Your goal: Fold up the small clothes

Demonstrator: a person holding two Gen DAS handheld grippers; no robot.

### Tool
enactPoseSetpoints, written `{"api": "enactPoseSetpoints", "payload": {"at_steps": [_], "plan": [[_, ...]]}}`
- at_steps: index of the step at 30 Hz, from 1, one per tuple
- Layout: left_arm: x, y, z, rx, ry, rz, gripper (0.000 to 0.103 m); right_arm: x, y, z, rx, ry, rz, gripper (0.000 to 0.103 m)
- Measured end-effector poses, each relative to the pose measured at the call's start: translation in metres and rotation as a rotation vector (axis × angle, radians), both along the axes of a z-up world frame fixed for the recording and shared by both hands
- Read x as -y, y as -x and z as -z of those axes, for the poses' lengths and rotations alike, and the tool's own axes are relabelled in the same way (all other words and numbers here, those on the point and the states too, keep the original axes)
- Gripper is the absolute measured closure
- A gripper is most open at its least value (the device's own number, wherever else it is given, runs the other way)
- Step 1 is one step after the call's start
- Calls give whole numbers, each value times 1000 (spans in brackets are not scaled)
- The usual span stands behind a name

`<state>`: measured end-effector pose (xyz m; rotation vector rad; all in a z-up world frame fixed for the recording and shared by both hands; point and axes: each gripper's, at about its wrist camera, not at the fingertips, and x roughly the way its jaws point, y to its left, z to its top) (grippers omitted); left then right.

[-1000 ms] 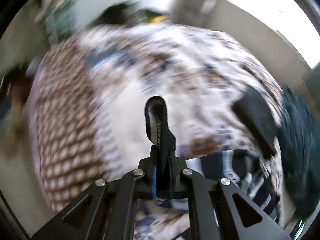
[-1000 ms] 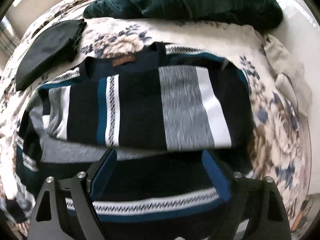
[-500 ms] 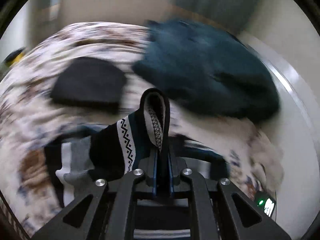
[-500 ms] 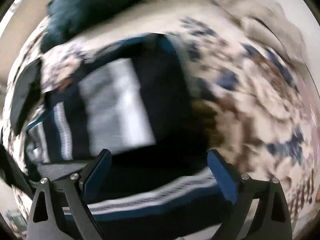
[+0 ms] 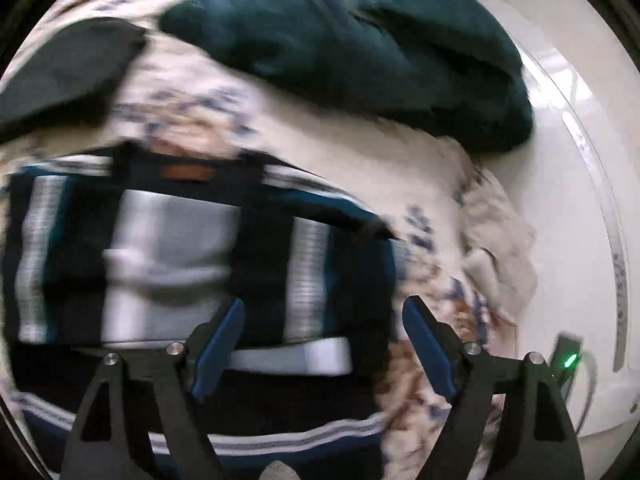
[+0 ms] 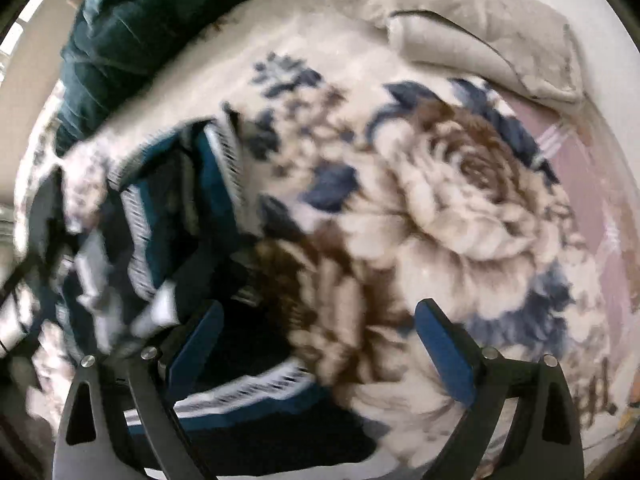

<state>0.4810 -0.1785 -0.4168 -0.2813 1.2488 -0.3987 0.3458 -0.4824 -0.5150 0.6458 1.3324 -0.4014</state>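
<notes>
One bed with a cream floral plush blanket [image 5: 320,148] carries one heaped dark teal velvet garment [image 5: 360,40] at its far edge, one folded navy, grey and white striped knit sweater [image 5: 180,248] mid-bed, and one black cloth [image 5: 68,64]. The left gripper [image 5: 322,344] has just been opening, nothing between its jaws; the right gripper [image 6: 316,348] is spread wide, empty.

One striped sweater [image 5: 176,264] (two grippers [image 5: 320,344])

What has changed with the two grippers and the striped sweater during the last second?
The left gripper swung the dark sleeve cuff across onto the navy, grey and white striped knit sweater, and its jaws have just opened, letting the cuff go. The right gripper, open throughout, shifted towards the floral blanket. The dark teal garment stayed put.
</notes>
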Motion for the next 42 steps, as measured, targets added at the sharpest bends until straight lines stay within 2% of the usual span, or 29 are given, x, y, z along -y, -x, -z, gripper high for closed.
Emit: {"api": "enactPoseSetpoints", "payload": {"at_steps": [2,5,7,9,11,12,13,14,18,20,25,28,29,30,31,33,35,36,37,38,40,42], "plan": [[-46,-4,-3,24,-63,-74,22,-1,-13,-7,47,-54,-2,5],[-117,-12,8,42,-227,-189,22,-15,-45,-7,96,-122,-37,5],[-157,-22,28,27,-350,-252,22,-25,-71,3,110,-164,-53,5],[-190,-33,54,-19,-420,-290,22,-41,-97,15,110,-154,-86,7],[-209,-41,73,-46,-458,-308,22,-54,-119,34,83,-149,-127,35],[-214,-44,77,-50,-451,-312,22,-60,-127,42,54,-143,-143,79],[-215,-48,83,-53,-455,-313,22,-63,-133,48,33,-136,-155,100],[-215,-51,85,-50,-463,-311,22,-66,-138,49,26,-112,-159,100],[-214,-61,83,-24,-440,-295,22,-64,-129,7,111,15,-134,100],[-213,-65,79,-4,-435,-290,22,-54,-122,-6,121,11,-102,100],[-210,-85,81,10,-457,-284,22,-28,-110,-5,47,50,-66,100],[-205,-95,91,-6,-487,-261,22,-18,-109,20,-56,-1,-69,98],[-208,-102,97,-18,-501,-254,22,-16,-110,33,-114,-8,-69,96],[-207,-105,99,-32,-506,-249,22,-16,-113,36,-145,22,-77,84],[-207,-106,99,-42,-506,-251,22,-17,-115,35,-162,66,-81,65],[-204,-102,85,-19,-498,-260,22,-26,-117,15,-126,183,-82,57],[-197,-97,69,11,-482,-249,22,-46,-120,-4,-46,233,-107,50],[-187,-91,60,30,-472,-233,22,-63,-123,-11,1,230,-137,44],[-175,-85,54,48,-471,-206,22,-76,-127,-13,32,208,-166,44],[-167,-82,53,58,-469,-185,22,-96,-135,-7,60,139,-233,44],[-151,-84,61,62,-471,-124,22,-125,-155,17,46,0,-323,44],[-141,-88,78,47,-509,-88,22,-143,-171,45,11,-79,-359,44]]}}
